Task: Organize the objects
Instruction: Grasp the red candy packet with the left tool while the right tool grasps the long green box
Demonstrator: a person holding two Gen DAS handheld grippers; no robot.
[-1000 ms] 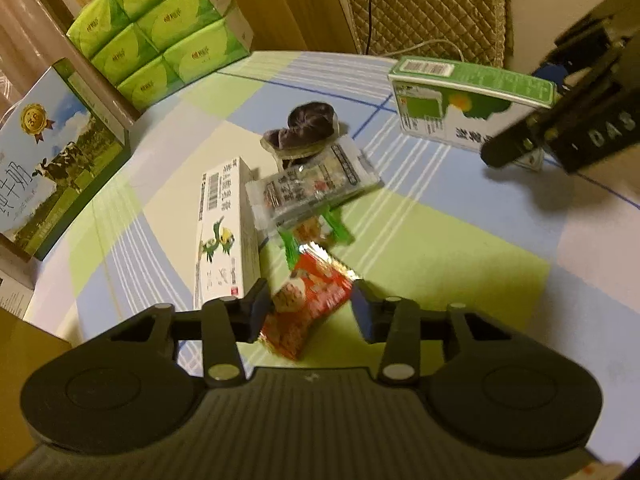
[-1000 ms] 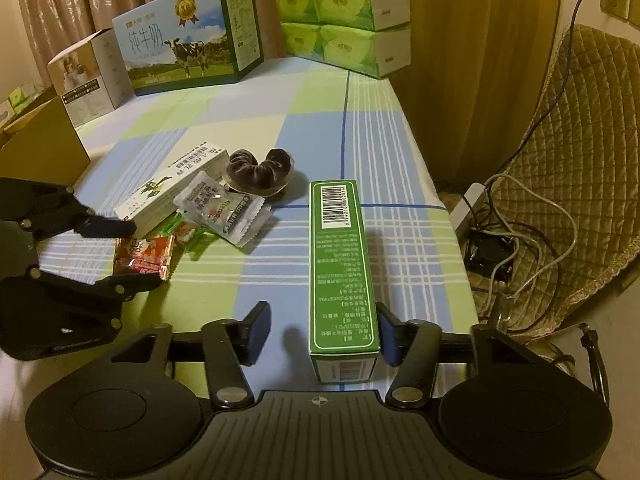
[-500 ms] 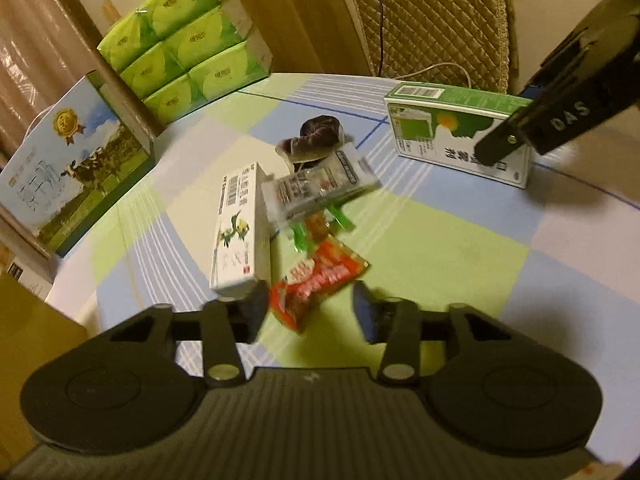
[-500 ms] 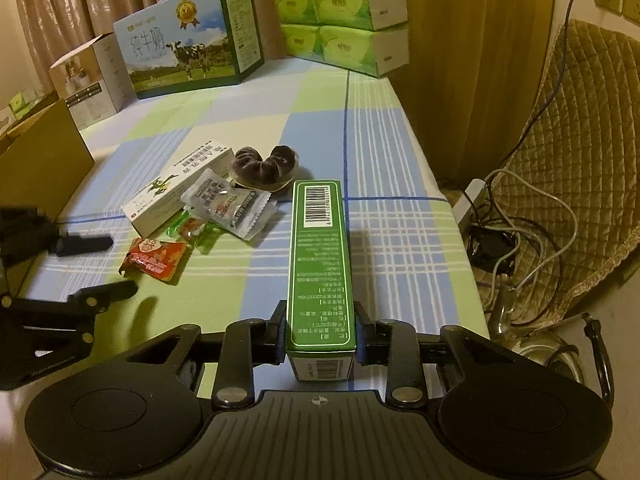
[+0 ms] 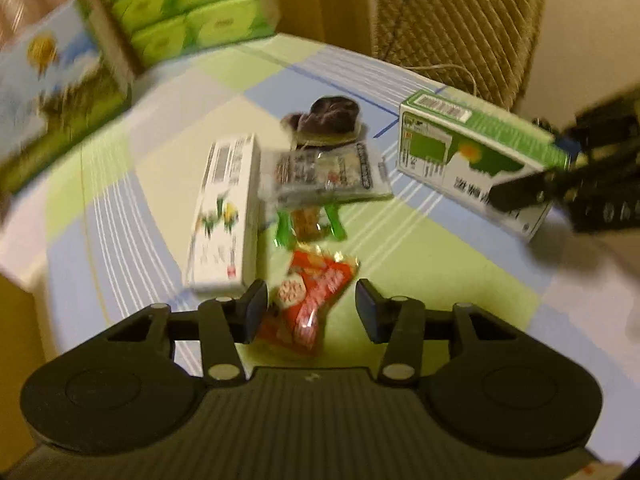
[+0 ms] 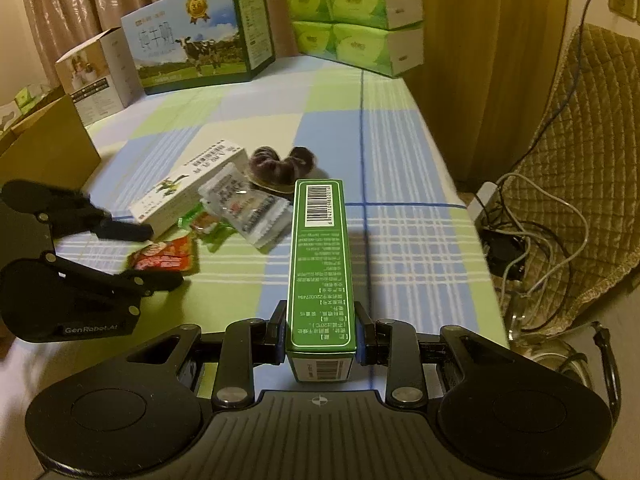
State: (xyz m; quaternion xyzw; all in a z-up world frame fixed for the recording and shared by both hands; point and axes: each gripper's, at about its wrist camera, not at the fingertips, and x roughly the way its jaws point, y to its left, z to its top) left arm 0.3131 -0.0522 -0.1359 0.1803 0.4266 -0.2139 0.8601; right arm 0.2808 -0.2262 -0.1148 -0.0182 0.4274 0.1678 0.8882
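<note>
At the bottom centre of the right wrist view, our right gripper (image 6: 319,338) is clenched on the near end of a long green box (image 6: 320,264), which runs away from us toward the middle of the frame. Held so far back, it could sag or twist out of the pads, we judge, and its far end could knock the dark pastry (image 6: 282,164) or the clear packet (image 6: 246,210) just beside it. In the blurred left wrist view, our left gripper (image 5: 311,308) is spread wide around a red snack packet (image 5: 308,300) at lower centre. The white box (image 5: 226,212) sits just left; closing carelessly could catch it or only crumple the wrapper.
</note>
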